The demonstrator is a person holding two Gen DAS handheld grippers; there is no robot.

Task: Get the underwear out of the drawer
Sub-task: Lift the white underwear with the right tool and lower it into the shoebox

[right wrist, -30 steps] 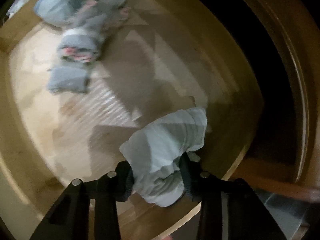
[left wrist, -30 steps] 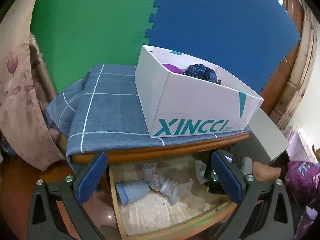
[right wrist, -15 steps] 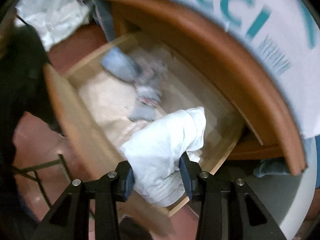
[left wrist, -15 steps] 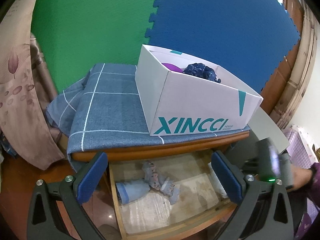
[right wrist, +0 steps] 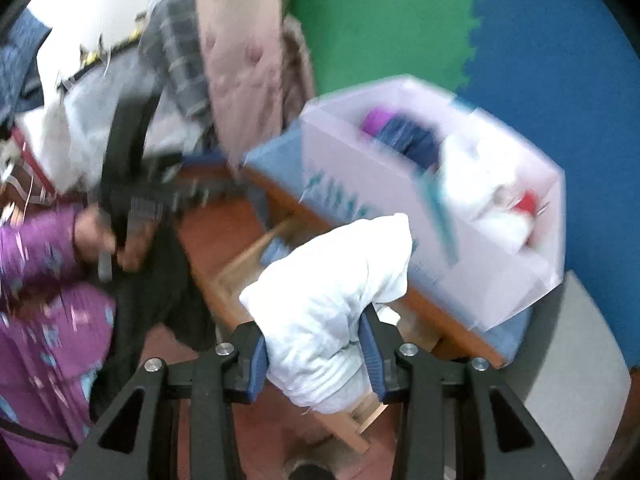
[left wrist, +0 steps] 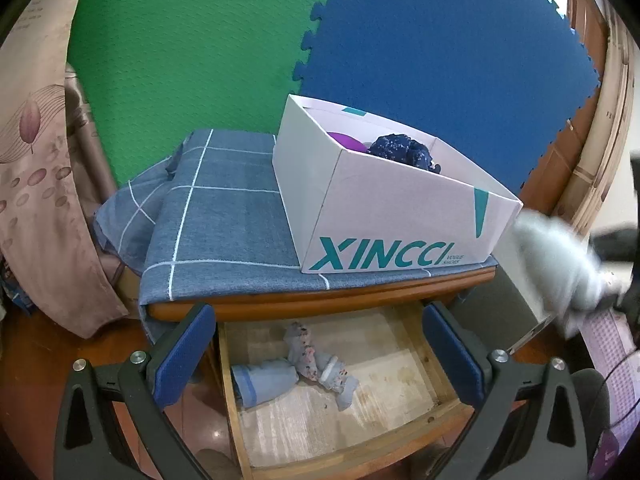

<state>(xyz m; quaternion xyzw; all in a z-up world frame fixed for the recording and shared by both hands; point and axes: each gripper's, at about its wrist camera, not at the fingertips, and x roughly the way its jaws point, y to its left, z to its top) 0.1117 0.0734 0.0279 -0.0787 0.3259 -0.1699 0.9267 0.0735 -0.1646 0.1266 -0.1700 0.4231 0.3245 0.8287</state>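
My right gripper point(right wrist: 314, 354) is shut on a rolled white pair of underwear point(right wrist: 332, 304), held in the air above the open wooden drawer point(right wrist: 240, 264) and in front of the white box point(right wrist: 420, 220). In the left wrist view the same white underwear point(left wrist: 560, 264) shows as a blur at the right, level with the box point(left wrist: 384, 216). My left gripper point(left wrist: 320, 356) stands open and empty in front of the drawer point(left wrist: 400, 452), where light blue rolled underwear point(left wrist: 264, 382) and patterned pieces point(left wrist: 316, 360) lie.
The box sits on a blue checked cloth point(left wrist: 224, 224) over the wooden table and holds dark blue point(left wrist: 404, 150) and purple items. A person's hand and purple sleeve point(right wrist: 44, 248) hold the other gripper at the left. Curtain point(left wrist: 36, 184) hangs left; green and blue mats behind.
My right gripper has risen out of the drawer with the white underwear, up to the level of the box. The left gripper has stayed where it was.
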